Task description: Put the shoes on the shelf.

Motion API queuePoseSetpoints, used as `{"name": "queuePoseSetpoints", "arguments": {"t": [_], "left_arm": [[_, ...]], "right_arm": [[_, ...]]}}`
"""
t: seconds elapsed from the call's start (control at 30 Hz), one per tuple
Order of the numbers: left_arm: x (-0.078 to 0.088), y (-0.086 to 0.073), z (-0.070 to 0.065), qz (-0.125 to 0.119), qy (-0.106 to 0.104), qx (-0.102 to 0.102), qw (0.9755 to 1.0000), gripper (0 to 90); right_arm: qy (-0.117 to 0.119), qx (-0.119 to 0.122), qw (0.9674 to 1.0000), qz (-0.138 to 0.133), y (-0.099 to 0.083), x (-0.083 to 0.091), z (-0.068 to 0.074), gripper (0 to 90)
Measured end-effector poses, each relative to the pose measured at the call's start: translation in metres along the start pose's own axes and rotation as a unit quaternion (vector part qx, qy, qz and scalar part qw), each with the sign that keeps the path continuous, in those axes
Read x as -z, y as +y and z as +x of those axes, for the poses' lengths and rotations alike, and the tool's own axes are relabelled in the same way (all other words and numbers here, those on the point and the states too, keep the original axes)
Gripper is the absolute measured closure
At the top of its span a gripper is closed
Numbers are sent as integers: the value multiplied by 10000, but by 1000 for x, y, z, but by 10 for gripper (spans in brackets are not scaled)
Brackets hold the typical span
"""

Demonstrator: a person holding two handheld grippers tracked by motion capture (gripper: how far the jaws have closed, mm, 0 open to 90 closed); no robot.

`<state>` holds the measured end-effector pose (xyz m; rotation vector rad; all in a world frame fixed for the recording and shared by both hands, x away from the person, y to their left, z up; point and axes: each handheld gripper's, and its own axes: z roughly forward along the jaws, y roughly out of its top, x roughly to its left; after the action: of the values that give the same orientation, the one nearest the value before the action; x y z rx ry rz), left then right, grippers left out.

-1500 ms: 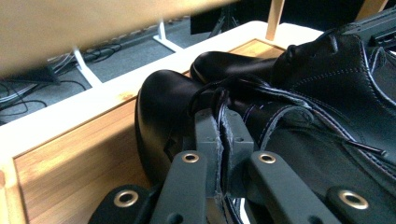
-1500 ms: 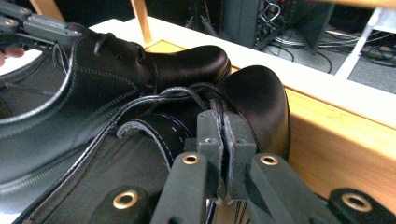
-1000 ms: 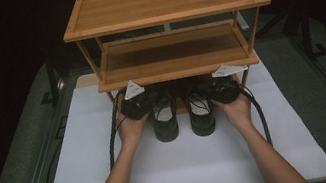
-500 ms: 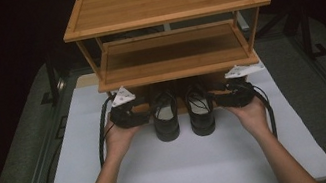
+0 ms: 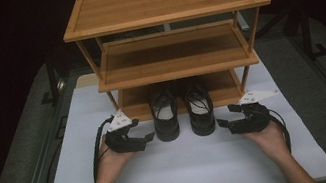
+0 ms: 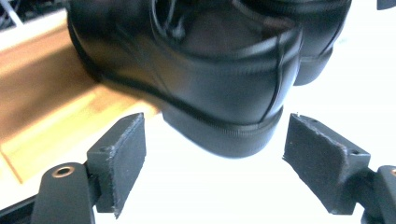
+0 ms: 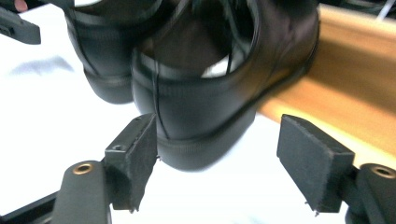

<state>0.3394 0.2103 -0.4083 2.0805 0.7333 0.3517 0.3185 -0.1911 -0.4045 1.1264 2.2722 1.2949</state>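
A dark room surrounded a table point(image 5: 181, 179) covered with a white sheet, and on it stood a three-tier bamboo shoe rack point(image 5: 162, 0). Its lowest shelf point(image 5: 223, 83) held the front halves of two black lace-up shoes, whose heels stuck out onto the white sheet.

At the left of the high view, the left gripper point(image 5: 150, 138) lay in the person's left hand point(image 5: 112, 162), pointing toward the heel of the left shoe point(image 5: 164, 114), just beside it and not touching. Its jaws had just been opening and stood apart; in the left gripper view point(image 6: 212, 154) the shoe's heel point(image 6: 224, 93) sat beyond the pads, with nothing pressed between them.

The right shoe point(image 5: 199, 108) stood just beside the first one, parallel to it. Farther right, the right gripper point(image 5: 223, 125) rested in the right hand point(image 5: 268, 136), aimed at that shoe's heel from the side, close but clear of it. Its jaws had likewise just been opening and were spread wide; the right gripper view point(image 7: 217, 154) showed the heel point(image 7: 201, 112) ahead of the pads, ungripped, the bamboo shelf edge point(image 7: 355, 93) behind it
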Motion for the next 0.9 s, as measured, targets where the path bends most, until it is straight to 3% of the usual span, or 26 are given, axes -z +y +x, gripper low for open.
{"name": "queuePoseSetpoints", "arguments": {"t": [0.03,0.07,0.1,0.23,0.4,0.57,0.63,0.8,0.9], "left_arm": [[-8,-4,-1,114,-22,-34,9999,182],[-8,-4,-1,114,-22,-34,9999,177],[-15,-6,-3,193,-82,-42,9998,169],[-28,-8,-5,292,-105,-89,9995,133],[-44,-9,-6,360,-118,-233,9990,107],[-54,-9,-6,400,-126,-280,9987,93],[-60,-10,-6,450,-221,-291,9983,89],[-64,-9,-11,579,-148,-491,9970,97],[-64,-9,-11,585,-139,-491,9970,98]], "right_arm": [[65,-43,9999,90,-9,-6,-1,257],[65,-43,9999,90,-9,-6,-1,257],[170,-56,9993,331,-14,-14,-3,206],[210,6,9980,602,-18,-32,-2,188],[306,176,9975,608,-19,-45,0,187],[327,192,9973,633,-18,-51,0,185],[396,205,9971,613,-17,-57,1,180],[474,318,9960,690,-15,-65,7,176],[418,373,9956,755,-14,-70,12,181]]}}
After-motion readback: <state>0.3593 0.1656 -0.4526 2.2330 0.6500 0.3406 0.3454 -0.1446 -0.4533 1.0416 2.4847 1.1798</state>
